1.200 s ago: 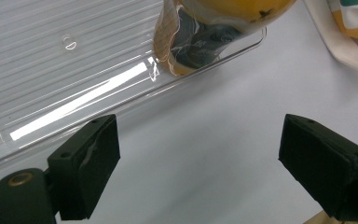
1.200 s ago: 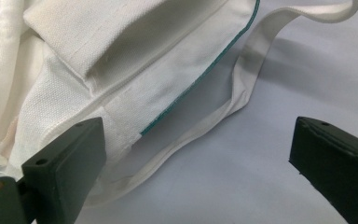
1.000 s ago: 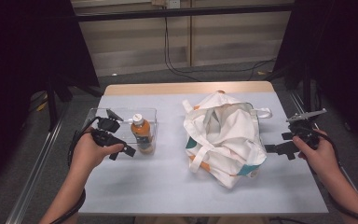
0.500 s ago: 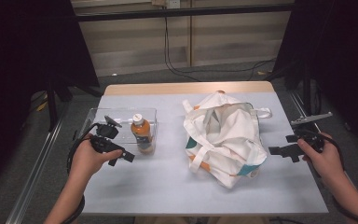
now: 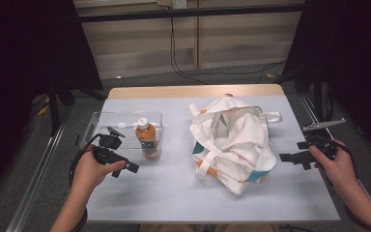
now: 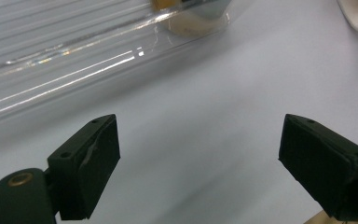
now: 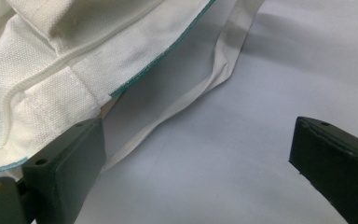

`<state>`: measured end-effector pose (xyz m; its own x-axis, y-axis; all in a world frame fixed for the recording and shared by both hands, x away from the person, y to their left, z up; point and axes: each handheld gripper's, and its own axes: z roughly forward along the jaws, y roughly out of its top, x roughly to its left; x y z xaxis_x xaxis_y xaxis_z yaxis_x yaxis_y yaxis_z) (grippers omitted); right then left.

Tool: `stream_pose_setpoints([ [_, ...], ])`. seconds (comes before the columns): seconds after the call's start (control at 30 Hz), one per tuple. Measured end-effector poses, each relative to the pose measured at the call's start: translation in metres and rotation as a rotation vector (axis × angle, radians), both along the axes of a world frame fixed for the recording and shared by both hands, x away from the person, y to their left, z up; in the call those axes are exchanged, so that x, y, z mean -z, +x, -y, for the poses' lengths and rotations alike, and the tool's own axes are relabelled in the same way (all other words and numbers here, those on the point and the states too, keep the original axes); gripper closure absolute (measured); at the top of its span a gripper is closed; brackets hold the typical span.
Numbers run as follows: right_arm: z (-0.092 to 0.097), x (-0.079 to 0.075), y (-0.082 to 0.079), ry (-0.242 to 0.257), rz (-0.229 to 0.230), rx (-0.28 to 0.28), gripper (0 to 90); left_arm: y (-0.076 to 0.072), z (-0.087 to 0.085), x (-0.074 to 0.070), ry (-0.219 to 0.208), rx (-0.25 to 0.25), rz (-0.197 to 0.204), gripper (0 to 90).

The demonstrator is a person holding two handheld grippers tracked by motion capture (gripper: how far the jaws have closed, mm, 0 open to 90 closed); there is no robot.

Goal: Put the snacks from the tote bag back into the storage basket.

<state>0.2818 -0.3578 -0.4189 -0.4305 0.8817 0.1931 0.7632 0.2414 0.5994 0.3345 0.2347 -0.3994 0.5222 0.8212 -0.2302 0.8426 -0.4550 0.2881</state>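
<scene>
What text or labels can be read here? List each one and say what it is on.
None can be read.
Bottle in the clear bin: orange label, print too small and blurred.
White tote bag: teal and orange patches, no legible words.
Left gripper and right gripper: no markings.

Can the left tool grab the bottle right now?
Probably yes. The left tool is open beside the clear bin, and the bottle stands upright inside with its top free, though the bin wall is between them.
</scene>
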Motion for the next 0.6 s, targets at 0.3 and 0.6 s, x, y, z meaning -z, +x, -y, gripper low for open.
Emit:
stream_pose_setpoints([
  [0.3, 0.002, 0.003, -0.001, 0.002, 0.001, 0.007, 3.1, -0.004, -0.005, 0.011, -0.021, -0.012, -0.007, 12.1],
  [0.6, 0.005, 0.007, -0.003, -0.001, -0.005, 0.01, 3.1, -0.012, -0.008, 0.02, -0.023, -0.017, 0.0, 11.9],
])
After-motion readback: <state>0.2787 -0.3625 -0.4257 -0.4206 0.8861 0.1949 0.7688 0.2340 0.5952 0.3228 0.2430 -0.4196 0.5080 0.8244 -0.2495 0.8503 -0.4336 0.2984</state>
